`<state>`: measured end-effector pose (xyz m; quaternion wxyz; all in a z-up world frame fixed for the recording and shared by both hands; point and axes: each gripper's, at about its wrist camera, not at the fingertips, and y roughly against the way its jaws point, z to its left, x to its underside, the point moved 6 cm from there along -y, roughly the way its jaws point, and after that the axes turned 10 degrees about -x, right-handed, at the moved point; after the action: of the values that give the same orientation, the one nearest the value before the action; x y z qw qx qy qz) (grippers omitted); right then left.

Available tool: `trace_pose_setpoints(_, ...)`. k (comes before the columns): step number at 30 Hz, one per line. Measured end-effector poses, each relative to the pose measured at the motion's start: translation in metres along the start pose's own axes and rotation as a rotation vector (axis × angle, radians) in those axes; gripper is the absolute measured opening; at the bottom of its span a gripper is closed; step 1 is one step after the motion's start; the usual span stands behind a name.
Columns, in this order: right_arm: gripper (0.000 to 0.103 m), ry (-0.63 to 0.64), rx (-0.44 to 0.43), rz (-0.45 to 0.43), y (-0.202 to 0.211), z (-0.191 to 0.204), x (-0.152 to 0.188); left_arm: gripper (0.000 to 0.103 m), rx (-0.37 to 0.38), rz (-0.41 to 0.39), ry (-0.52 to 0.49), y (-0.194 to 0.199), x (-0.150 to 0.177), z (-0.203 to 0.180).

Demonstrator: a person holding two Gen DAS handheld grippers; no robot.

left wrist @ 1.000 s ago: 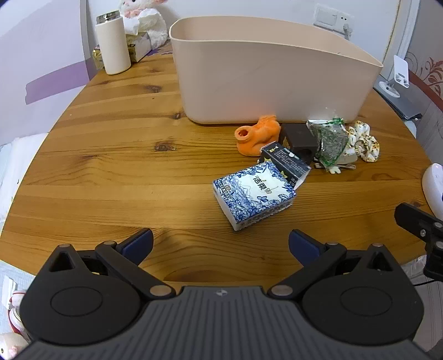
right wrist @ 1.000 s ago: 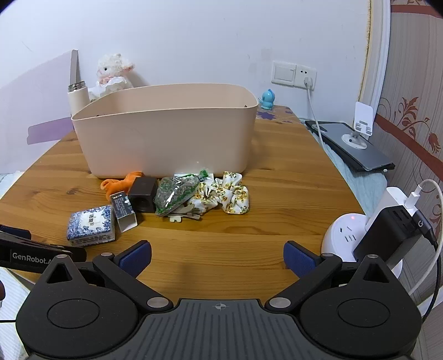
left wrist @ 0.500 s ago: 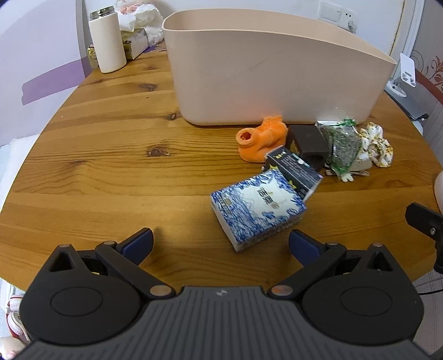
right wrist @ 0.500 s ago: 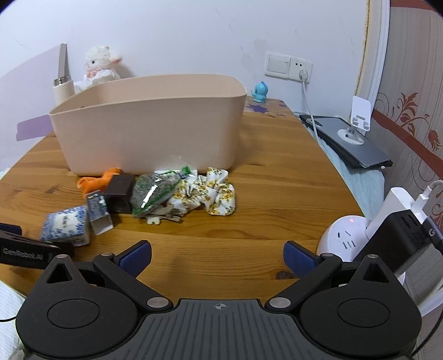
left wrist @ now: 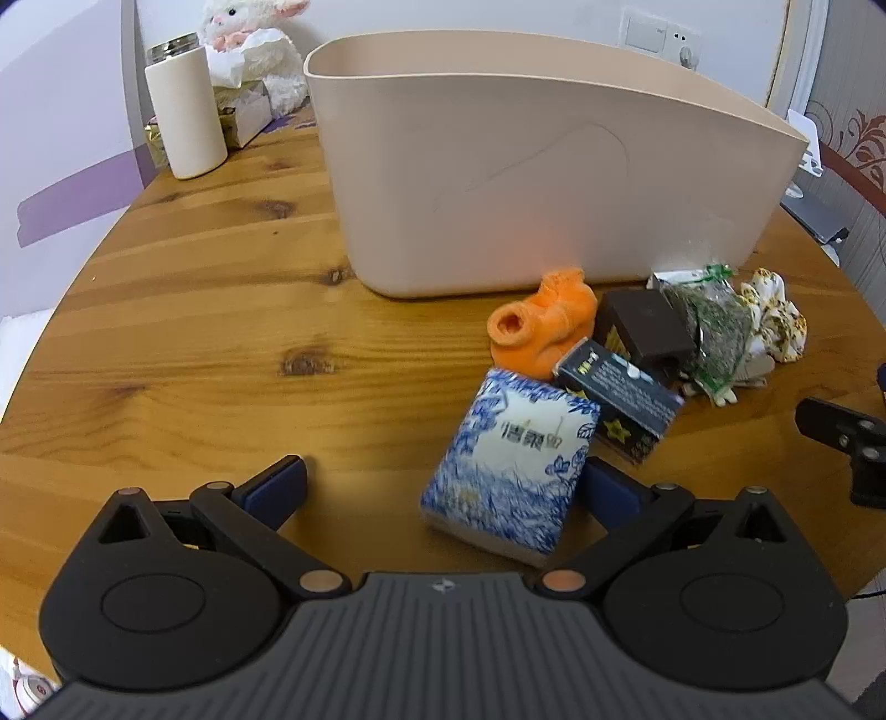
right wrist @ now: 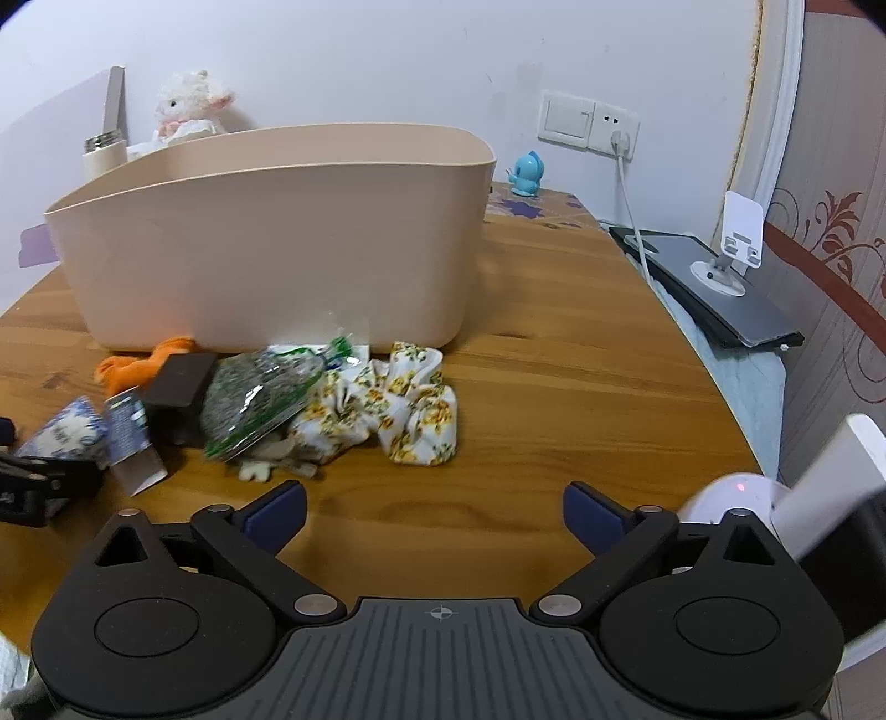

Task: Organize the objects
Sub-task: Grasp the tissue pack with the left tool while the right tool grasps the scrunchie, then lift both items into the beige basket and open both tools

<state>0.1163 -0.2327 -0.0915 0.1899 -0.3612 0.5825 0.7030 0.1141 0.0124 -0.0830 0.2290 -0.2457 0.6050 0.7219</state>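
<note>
A blue-and-white tissue pack (left wrist: 512,465) lies on the wooden table (left wrist: 221,332), now between the fingers of my open left gripper (left wrist: 443,482), close to the right finger. Behind it lie a small dark box (left wrist: 620,387), an orange toy (left wrist: 545,324), a black box (left wrist: 645,327), a clear bag of green stuff (left wrist: 717,327) and a floral cloth (left wrist: 775,315). A large beige bin (left wrist: 526,166) stands behind them. My right gripper (right wrist: 434,509) is open and empty, in front of the floral cloth (right wrist: 410,410) and the bag (right wrist: 260,399).
A white thermos (left wrist: 185,111) and a plush lamb (left wrist: 249,39) stand at the back left. A white power hub (right wrist: 736,493) with a plug sits at the table's right edge. A tablet (right wrist: 714,293) and a phone stand (right wrist: 731,243) lie to the right.
My left gripper has moved forward and right, so the tissue pack now sits between its fingers. My right gripper has moved forward and lower toward the cloth and bag.
</note>
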Motion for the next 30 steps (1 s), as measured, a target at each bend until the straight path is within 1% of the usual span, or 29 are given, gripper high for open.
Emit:
trace_pose_setpoints(7, 0.093, 0.005, -0.015, -0.012, -0.025, -0.004, -0.013, 0.103, 0.008, 0.001, -0.006, -0.006, -0.008, 0.002)
trace_pose_setpoints(10, 0.09, 0.007, -0.052, -0.021, -0.033, -0.004, -0.018, 0.103, 0.022, 0.013, -0.013, -0.006, -0.009, 0.004)
trace_pose_setpoints(11, 0.087, 0.005, -0.066, -0.021, -0.035, -0.003, -0.018, 0.103, 0.027, 0.016, -0.011, -0.006, -0.009, 0.004)
trace_pose_setpoints(12, 0.084, 0.006, -0.079, -0.022, -0.037, -0.001, -0.019, 0.102, 0.031, 0.018, -0.008, -0.006, -0.009, 0.005)
trace_pose_setpoints(13, 0.081, 0.011, -0.09, -0.024, -0.038, 0.0, -0.02, 0.096, 0.028, 0.019, -0.005, -0.005, -0.01, 0.007)
trace_pose_setpoints(14, 0.074, 0.019, -0.099, -0.026, -0.039, 0.003, -0.021, 0.091, 0.017, 0.016, -0.007, -0.004, -0.011, 0.007)
trace_pose_setpoints(15, 0.063, 0.026, -0.109, -0.027, -0.039, 0.004, -0.021, 0.082, 0.014, 0.009, -0.009, -0.002, -0.012, 0.008)
trace_pose_setpoints(16, 0.058, 0.032, -0.125, -0.026, -0.039, 0.008, -0.022, 0.072, 0.02, 0.006, -0.008, 0.0, -0.012, 0.009)
trace_pose_setpoints(17, 0.043, 0.034, -0.145, -0.025, -0.038, 0.011, -0.022, 0.067, 0.018, 0.006, -0.007, 0.001, -0.013, 0.011)
trace_pose_setpoints(18, 0.033, 0.036, -0.155, -0.023, -0.036, 0.014, -0.022, 0.056, 0.021, 0.004, -0.006, 0.002, -0.014, 0.012)
trace_pose_setpoints(19, 0.029, 0.04, -0.155, -0.021, -0.036, 0.016, -0.022, 0.048, 0.025, 0.005, -0.006, 0.003, -0.014, 0.012)
trace_pose_setpoints(21, 0.018, 0.044, -0.159, -0.018, -0.033, 0.019, -0.02, 0.048, 0.036, 0.012, -0.003, 0.004, -0.013, 0.014)
trace_pose_setpoints(24, 0.017, 0.03, -0.152, -0.019, -0.026, 0.017, -0.016, 0.048, 0.046, 0.019, 0.001, 0.006, -0.012, 0.015)
trace_pose_setpoints(27, 0.016, 0.017, -0.132, -0.031, -0.014, 0.013, -0.013, 0.048, 0.074, 0.022, 0.01, 0.011, -0.01, 0.015)
trace_pose_setpoints(30, 0.016, 0.009, -0.109, -0.063, 0.003, 0.008, -0.016, 0.048, 0.075, -0.008, 0.015, 0.022, -0.012, 0.017)
